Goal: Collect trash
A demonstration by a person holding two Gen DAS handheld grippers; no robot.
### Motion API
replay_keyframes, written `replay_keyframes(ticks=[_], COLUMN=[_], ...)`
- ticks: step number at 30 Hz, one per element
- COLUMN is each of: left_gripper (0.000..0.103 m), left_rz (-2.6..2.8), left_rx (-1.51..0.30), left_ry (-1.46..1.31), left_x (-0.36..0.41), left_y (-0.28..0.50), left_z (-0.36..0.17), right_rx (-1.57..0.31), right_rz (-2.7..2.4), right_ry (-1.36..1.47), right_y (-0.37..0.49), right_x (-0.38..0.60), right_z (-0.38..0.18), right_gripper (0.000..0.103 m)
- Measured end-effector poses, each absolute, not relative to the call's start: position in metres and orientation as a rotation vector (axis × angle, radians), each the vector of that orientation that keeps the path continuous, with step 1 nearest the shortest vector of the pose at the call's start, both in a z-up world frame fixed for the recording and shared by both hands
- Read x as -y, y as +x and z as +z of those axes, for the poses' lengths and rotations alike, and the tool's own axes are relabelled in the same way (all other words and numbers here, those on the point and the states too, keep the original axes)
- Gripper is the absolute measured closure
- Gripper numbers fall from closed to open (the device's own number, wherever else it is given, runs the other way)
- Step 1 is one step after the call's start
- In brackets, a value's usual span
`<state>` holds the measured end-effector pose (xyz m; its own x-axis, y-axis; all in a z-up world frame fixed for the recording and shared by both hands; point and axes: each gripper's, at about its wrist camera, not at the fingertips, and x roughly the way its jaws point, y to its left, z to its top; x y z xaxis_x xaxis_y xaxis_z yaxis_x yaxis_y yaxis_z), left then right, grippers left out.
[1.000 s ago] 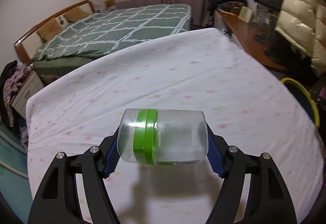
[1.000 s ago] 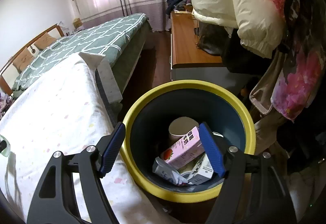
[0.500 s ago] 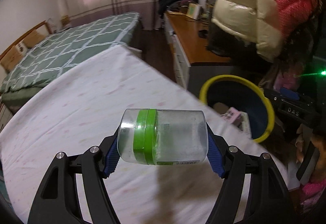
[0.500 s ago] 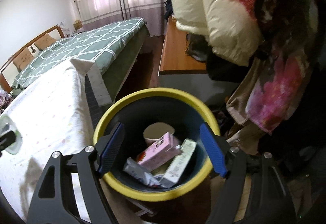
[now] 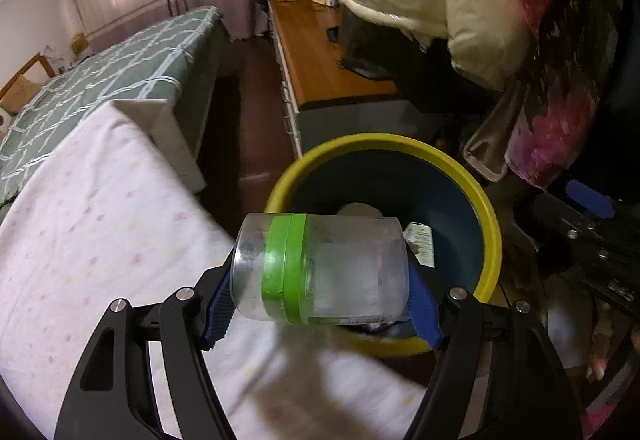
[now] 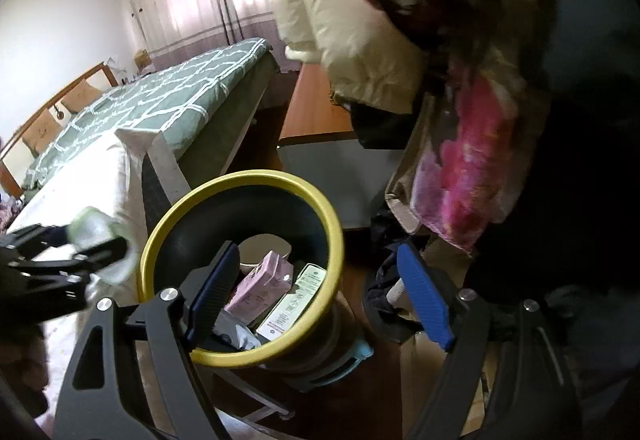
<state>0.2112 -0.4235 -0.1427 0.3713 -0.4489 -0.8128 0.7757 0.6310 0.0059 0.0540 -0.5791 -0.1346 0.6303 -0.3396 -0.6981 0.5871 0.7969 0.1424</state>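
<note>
My left gripper (image 5: 320, 298) is shut on a clear plastic jar (image 5: 340, 264) with a green band, held sideways between the blue pads. The jar hangs over the near left rim of a dark bin with a yellow rim (image 5: 490, 240). In the right wrist view the same bin (image 6: 240, 178) holds a pink carton (image 6: 264, 282), a white carton (image 6: 298, 298) and other wrappers. My right gripper (image 6: 320, 292) hovers at the bin's right edge, its jaws opening with nothing held between them. The left gripper and the jar (image 6: 94, 236) show blurred at the left.
The bin stands off the corner of a surface under a white flowered sheet (image 5: 100, 240). Beyond lie a bed with a green quilt (image 5: 120, 68) and a wooden desk (image 5: 320, 52). Puffy coats (image 5: 460, 0) and a floral garment (image 6: 472, 168) hang close on the right.
The left gripper has carried the jar rightwards from over the sheet to the bin's rim. The right gripper has slid to the bin's right side and its jaws stand wider.
</note>
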Motion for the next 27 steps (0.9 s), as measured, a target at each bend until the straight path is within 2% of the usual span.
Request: replay_keyframes(ticks=[4,6,13,14,18,27], left_gripper=[0.028,0.016,0.015,0.012,0.005,0.005], left_rz=[-0.813,-0.808,-0.781,-0.775,-0.716,-0.375], left_rx=[-0.905,-0.9,-0.853,-0.838,-0.759,-0.637], left_ry=[0.435,0.429,0.391,0.383,0.326,0.182], left_x=[0.444,0.448,0.427,0.42,0.372,0.206], left_y=[0.21,0.21,0.202,0.199,0.18,0.132], left_z=[-0.153,-0.152,-0.13,-0.125,-0.096,-0.044], right_rx=[-0.703,-0.699,-0.686,-0.683,-0.675,-0.661], right_rz=[-0.547,-0.545,-0.52,-0.509,-0.462,-0.323], right_ry=[0.384,0.389,0.382,0.374,0.351,0.275], right_y=[0.048,0.046,0.043,0.043,0.048,0.057], right_x=[0.583,0.584,0.572,0.568,0.549,0.489], right_z=[-0.133,-0.132,-0.124,-0.122,-0.114,-0.094], right_gripper=[0.025,0.024,0.024,0.024,0.023,0.022])
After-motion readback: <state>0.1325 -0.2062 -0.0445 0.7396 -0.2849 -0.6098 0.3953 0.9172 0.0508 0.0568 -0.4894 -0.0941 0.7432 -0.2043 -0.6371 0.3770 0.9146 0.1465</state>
